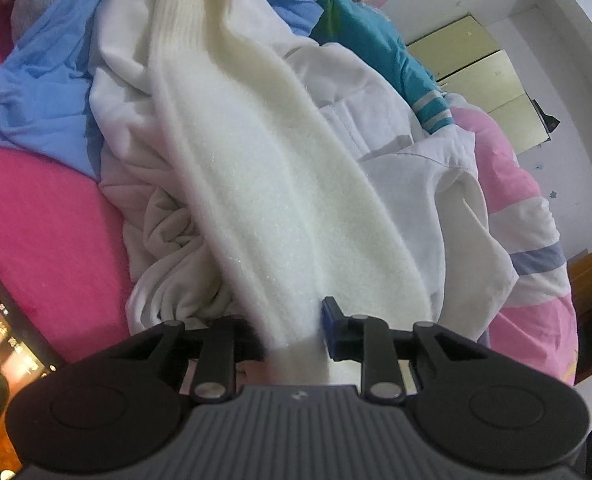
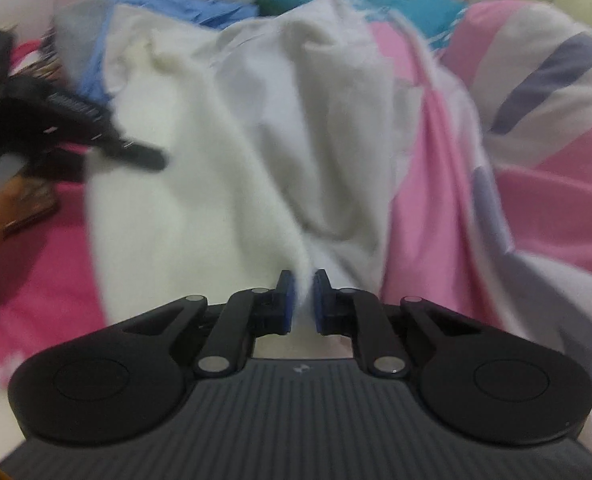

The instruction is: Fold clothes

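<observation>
— Ribbed grey plastic, the housing of each tool, sat nearest, with black linkage arms fanning out in front. On the left gripper (image 1: 296, 330) the jaws were clamped on a cream fleece garment (image 1: 264, 168), thick and nubbly; one blue pad showed at its right edge, the other was buried under the cloth.

— And the other tool?

— On the right gripper (image 2: 300, 300) the jaws were pinched on a thin twist of white fabric, blue pads nearly meeting with only that fold between them. The view was blurred, so I could not tell whether it was the same fleece or the smoother white garment (image 2: 296, 120) beside it.

— Where did the fleece lie?

— It ran as a long band away from the left tool, up over the heap on the bed, ending in a ribbed knit cuff (image 1: 188, 12). Beneath it lay a crumpled white cotton piece (image 1: 168, 240), and a light blue garment (image 1: 44, 92) on the left. A teal garment (image 1: 371, 40) with white stripes lay at the far side.

— What was under it all?

— A hot pink bed sheet (image 1: 36, 208), and to the right a quilt (image 1: 535, 240) in pink, white and grey-blue stripes. A phone (image 1: 4, 320) with a lit screen rested on the sheet at the left edge. Pale yellow cabinet doors (image 1: 475, 52) stood against the white wall.
</observation>
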Available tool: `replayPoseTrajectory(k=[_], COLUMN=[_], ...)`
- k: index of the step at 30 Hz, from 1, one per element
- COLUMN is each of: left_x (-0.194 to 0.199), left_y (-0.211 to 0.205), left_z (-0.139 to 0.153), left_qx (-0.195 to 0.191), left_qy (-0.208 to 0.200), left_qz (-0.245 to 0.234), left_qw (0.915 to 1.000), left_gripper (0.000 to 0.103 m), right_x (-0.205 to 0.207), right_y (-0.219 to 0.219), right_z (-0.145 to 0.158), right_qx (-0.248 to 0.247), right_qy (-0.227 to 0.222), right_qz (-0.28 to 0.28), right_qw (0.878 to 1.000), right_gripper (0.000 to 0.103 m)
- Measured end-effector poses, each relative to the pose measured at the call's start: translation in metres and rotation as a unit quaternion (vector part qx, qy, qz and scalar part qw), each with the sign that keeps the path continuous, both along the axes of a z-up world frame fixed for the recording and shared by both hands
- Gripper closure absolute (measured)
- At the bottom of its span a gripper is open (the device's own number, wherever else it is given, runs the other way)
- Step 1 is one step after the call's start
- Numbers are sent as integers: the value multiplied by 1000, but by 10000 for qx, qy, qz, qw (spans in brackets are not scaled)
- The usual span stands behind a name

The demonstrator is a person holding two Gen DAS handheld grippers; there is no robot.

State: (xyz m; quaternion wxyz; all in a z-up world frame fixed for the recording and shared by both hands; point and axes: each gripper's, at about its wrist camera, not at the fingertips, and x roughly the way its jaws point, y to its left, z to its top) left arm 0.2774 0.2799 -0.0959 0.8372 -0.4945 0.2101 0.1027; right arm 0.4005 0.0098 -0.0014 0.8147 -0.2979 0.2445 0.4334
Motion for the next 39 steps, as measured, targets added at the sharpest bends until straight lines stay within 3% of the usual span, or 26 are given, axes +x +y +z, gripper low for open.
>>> replayPoseTrajectory(k=[4,7,10,12,15,20,23,26,31,34,39], left_x=[-5,-16,-30,-38,-55,-81,-74,-48,-2,21,23], left_y=[-1,-7,-15,-23,-38,-71,-97,-119,-144,-140,-136], left_z=[3,9,17,23,29,30,34,39,34,18,-2], left_qx=[23,127,271,417,465,664,1158,1491,2183,2168,2309], left_qy=[67,170,291,387,456,516,458,282,194,328,243], left_qz=[201,271,302,244,32,-316,-765,-1281,-1624,-1692,-1777], left_qw=[9998,9994,9988,9981,9979,9960,9893,9801,9621,9609,9563], left_gripper=[75,69,52,50,50,50,50,52,59,61,63], right_x=[13,26,30,32,32,13,-4,-21,-26,-14,14], right_y=[12,12,6,-2,-28,-99,-147,-172,-160,-138,-122], right_z=[-15,-22,-17,-10,11,50,58,39,-24,-62,-86], right_qx=[123,425,806,1057,1613,2313,2427,2164,1427,979,581], right_qy=[-255,-65,115,224,364,180,211,462,1109,1264,840], right_qz=[-407,-759,-1013,-1122,-1231,-1585,-1837,-1884,-1752,-1747,-1992], right_qw=[9988,9962,9915,9878,9785,9597,9523,9568,9678,9716,9746], right_gripper=[94,93,85,73,58,56,58,69,81,84,91])
